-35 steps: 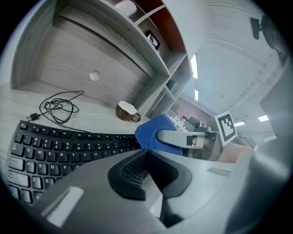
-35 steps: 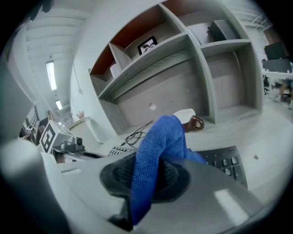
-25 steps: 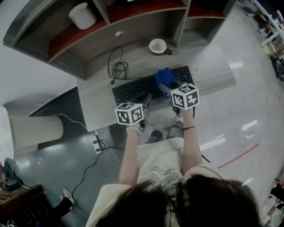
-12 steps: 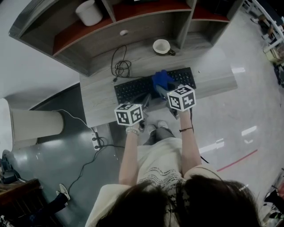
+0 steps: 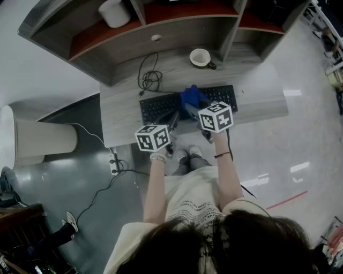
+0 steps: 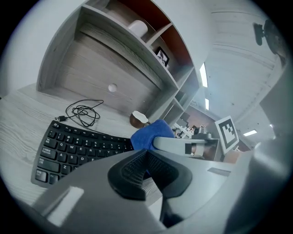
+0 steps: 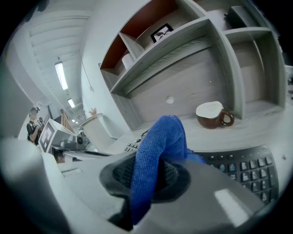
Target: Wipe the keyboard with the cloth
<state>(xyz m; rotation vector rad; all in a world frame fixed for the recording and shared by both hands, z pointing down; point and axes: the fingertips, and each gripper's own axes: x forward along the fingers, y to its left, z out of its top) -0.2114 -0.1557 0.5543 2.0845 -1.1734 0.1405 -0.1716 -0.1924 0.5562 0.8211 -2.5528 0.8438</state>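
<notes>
A black keyboard (image 5: 161,106) lies across the grey desk (image 5: 123,115); it also shows in the left gripper view (image 6: 73,146) and the right gripper view (image 7: 247,167). My right gripper (image 5: 194,111) is shut on a blue cloth (image 5: 192,96) that rests on the middle of the keys. The cloth (image 7: 158,151) bulges up between the right jaws, and it also shows past the left jaws as a blue cloth (image 6: 151,135). My left gripper (image 5: 172,119) hovers at the keyboard's front edge, jaws pressed together with nothing in them.
A brown and white cup (image 5: 201,57) stands behind the keyboard. A coiled black cable (image 5: 150,80) lies at the back left of the desk. Shelves (image 5: 161,21) rise behind, with a white pot (image 5: 115,12) on one.
The right gripper and the blue cloth have slid leftwards along the keyboard, from its right part to its middle. The left gripper has stayed at the front edge.
</notes>
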